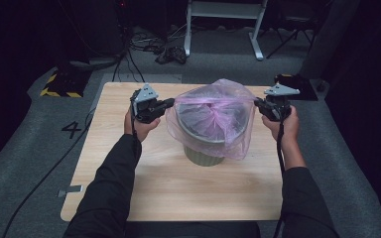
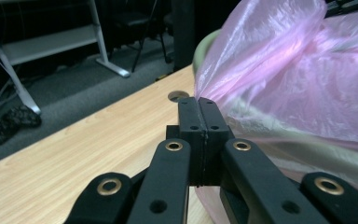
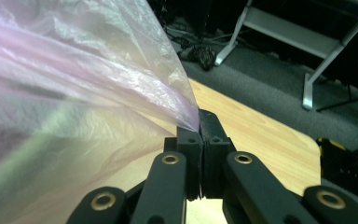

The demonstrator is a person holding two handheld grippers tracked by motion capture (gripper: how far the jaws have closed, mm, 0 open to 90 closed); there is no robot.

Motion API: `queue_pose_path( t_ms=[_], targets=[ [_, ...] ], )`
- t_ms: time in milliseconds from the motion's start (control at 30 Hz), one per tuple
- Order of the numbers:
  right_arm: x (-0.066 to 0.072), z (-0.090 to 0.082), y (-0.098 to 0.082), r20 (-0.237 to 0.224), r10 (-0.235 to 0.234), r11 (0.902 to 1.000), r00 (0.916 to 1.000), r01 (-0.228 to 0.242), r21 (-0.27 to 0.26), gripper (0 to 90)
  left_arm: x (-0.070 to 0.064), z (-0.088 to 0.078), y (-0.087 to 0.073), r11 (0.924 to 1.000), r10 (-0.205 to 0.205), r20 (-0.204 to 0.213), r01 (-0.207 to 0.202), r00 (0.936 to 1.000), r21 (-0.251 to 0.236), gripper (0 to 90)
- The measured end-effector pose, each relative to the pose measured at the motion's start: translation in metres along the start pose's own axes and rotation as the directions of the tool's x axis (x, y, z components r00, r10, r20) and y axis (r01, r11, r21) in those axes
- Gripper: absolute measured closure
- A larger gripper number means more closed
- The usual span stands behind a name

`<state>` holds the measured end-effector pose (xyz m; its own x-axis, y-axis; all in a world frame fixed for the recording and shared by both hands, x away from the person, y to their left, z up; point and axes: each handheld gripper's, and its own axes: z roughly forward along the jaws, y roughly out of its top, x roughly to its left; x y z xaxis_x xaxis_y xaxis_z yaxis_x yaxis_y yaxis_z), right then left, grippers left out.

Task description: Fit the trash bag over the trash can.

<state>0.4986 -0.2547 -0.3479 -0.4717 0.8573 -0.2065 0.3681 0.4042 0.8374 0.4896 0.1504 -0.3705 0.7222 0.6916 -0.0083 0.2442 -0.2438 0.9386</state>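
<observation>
A pink bin liner [image 1: 213,116] was held stretched over a green bin [image 1: 204,154], between the left tool [image 1: 170,102] and right tool [image 1: 256,101], each clamped on its edge; even downward tension was judged essential.

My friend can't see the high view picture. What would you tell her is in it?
Two hand-held grippers, left gripper and right gripper, pinch opposite edges of a pink plastic bag draped over a green bin on a wooden table. Dark-sleeved forearms reach in from below.

bag [image 1: 213,116]: thin glossy pink plastic | table [image 1: 154,178]: matt wood grain | fingers [image 2: 200,126]: matt black
</observation>
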Motion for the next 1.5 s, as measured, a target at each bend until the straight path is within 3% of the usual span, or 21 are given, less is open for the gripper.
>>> queue_pose_path(
  t_ms=[200, 367, 433, 500, 567, 667, 767, 933, 1167, 1233, 1300, 1367, 1500],
  targets=[
    [-0.001, 0.014, -0.005, -0.05, 0.035, 0.9986, 0.9981, -0.033, 0.042, 90.0, 0.013, 0.02, -0.006, 0.9973, -0.071, 0.022, 0.071, 0.9972, 0.021, 90.0],
    [0.006, 0.025, -0.013, -0.13, 0.03, 0.9972, 0.9911, -0.021, 0.072, 90.0, 0.008, 0.031, -0.011, 0.9955, -0.058, 0.059, 0.054, 0.9966, 0.078, 90.0],
    [0.01, 0.026, -0.017, -0.178, 0.031, 0.9969, 0.9835, -0.018, 0.076, 90.0, 0.006, 0.033, -0.012, 0.9949, -0.059, 0.068, 0.053, 0.996, 0.085, 90.0],
    [0.012, 0.026, -0.019, -0.226, 0.044, 0.998, 0.9732, -0.032, 0.055, 90.0, 0.006, 0.034, -0.014, 0.9947, -0.077, 0.108, 0.068, 0.9912, 0.077, 90.0],
    [0.015, 0.026, -0.022, -0.283, 0.062, 0.9974, 0.9572, -0.049, 0.053, 90.0, 0.004, 0.033, -0.016, 0.9954, -0.085, 0.147, 0.078, 0.9854, 0.055, 90.0],
    [0.02, 0.023, -0.025, -0.337, 0.075, 0.997, 0.9386, -0.066, 0.04, 90.0, 0.004, 0.031, -0.018, 0.9951, -0.091, 0.158, 0.084, 0.9832, 0.053, 90.0],
    [0.021, 0.021, -0.029, -0.348, 0.071, 0.9975, 0.935, -0.066, 0.027, 90.0, 0.003, 0.03, -0.02, 0.9947, -0.097, 0.172, 0.089, 0.9802, 0.051, 90.0],
    [0.023, 0.019, -0.034, -0.372, 0.072, 0.9974, 0.9254, -0.069, 0.021, 90.0, -0.002, 0.025, -0.023, 0.9963, -0.073, 0.188, 0.063, 0.9794, 0.058, 90.0],
    [0.036, 0.004, -0.043, -0.412, 0.043, 0.9991, 0.91, -0.039, 0.017, 90.0, -0.011, 0.002, -0.03, 0.9983, -0.041, 0.213, 0.031, 0.9761, 0.049, 90.0],
    [0.041, -0.005, -0.045, -0.404, 0.026, 0.9996, 0.9146, -0.023, 0.013, 89.0, -0.011, -0.006, -0.031, 0.9986, -0.039, 0.2, 0.031, 0.9789, 0.044, 90.0],
    [0.046, -0.014, -0.046, -0.347, -0.01, 0.9999, 0.9378, 0.014, 0.008, 85.0, -0.006, -0.014, -0.031, 0.9985, -0.046, 0.174, 0.04, 0.9838, 0.039, 90.0],
    [0.045, -0.022, -0.046, -0.297, -0.04, 0.9989, 0.9541, 0.045, 0.012, 85.1, 0.0, -0.019, -0.032, 0.9977, -0.063, 0.146, 0.058, 0.9873, 0.033, 90.0],
    [0.027, -0.033, -0.045, -0.231, -0.008, 1.0, 0.973, 0.008, -0.001, 80.0, 0.009, -0.026, -0.031, 0.9966, -0.082, 0.108, 0.081, 0.9907, 0.015, 90.0]
  ],
)
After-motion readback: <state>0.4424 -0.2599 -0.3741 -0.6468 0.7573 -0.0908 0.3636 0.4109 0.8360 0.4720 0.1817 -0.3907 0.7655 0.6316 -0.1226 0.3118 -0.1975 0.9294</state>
